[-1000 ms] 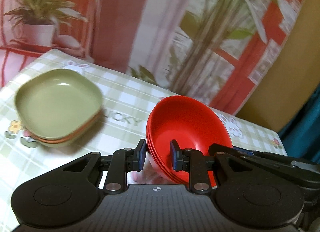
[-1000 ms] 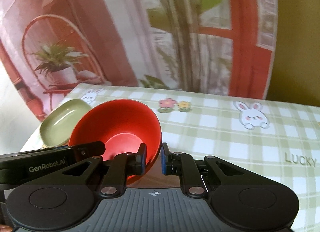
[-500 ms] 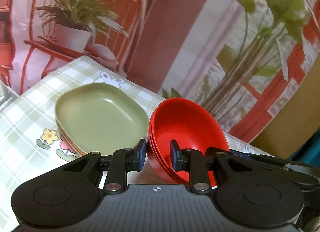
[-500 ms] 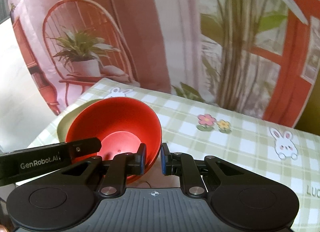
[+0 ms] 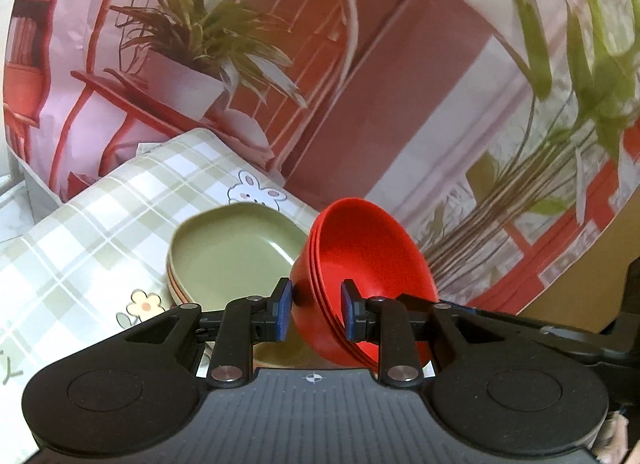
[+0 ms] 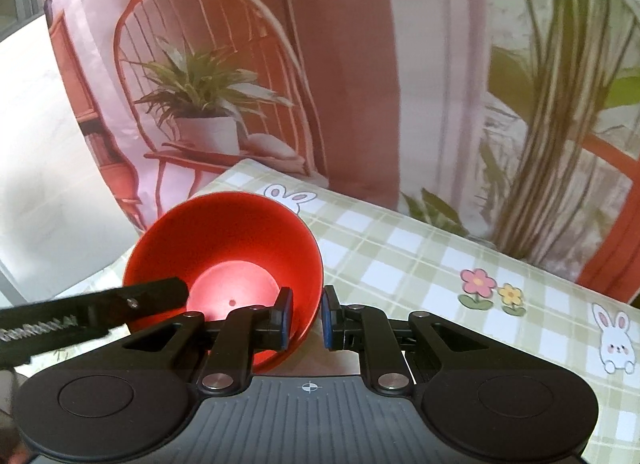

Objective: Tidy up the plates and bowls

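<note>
Above the near left part of the green-checked tablecloth (image 5: 100, 223), a nested stack of round red plastic bowls (image 5: 360, 264) hangs tilted, partly over a stack of rounded-square green plates (image 5: 236, 256) lying on the cloth. The left gripper (image 5: 314, 314) is clamped on the stack's left rim. The right gripper (image 6: 306, 318) pinches the right rim of the red bowls (image 6: 240, 248).

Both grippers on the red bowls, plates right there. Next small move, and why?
Probably carry the red bowls a little further over the green plates and level them. Left gripper and right gripper each pinch the rim, and the stack hangs tilted at the plates' edge.
</note>
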